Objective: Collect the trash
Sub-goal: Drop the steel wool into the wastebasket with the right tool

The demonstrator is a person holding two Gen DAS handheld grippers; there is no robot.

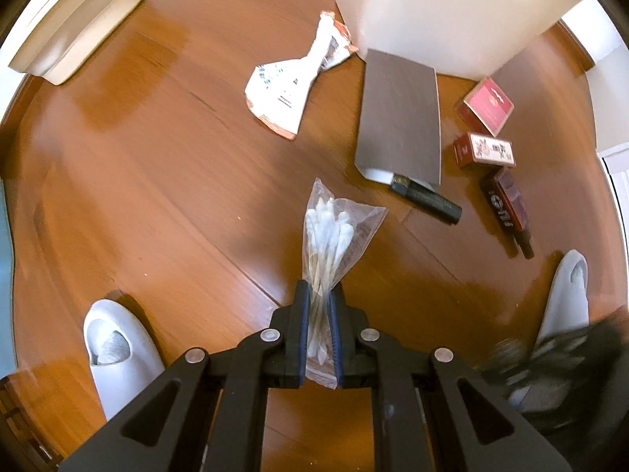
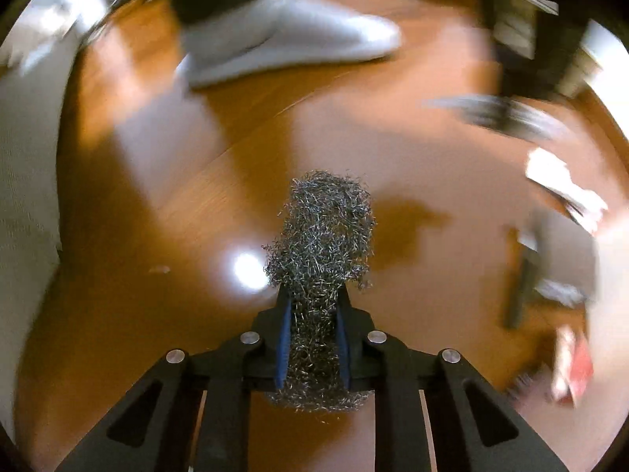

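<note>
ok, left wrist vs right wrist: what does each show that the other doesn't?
Left wrist only: the left claw shut on a bag of cotton swabs, plus a cleaver, a crumpled wrapper and three reddish boxes by a white bin.
Right wrist only: the right claw shut on a wad of steel wool; the rest is motion-blurred.
Both: the wooden floor and a pale slipper.

A wood floor [image 1: 157, 181] carries the litter. On it — a wrapper [image 1: 291, 86], a cleaver [image 1: 401, 118], three red boxes [image 1: 485, 149].
</note>
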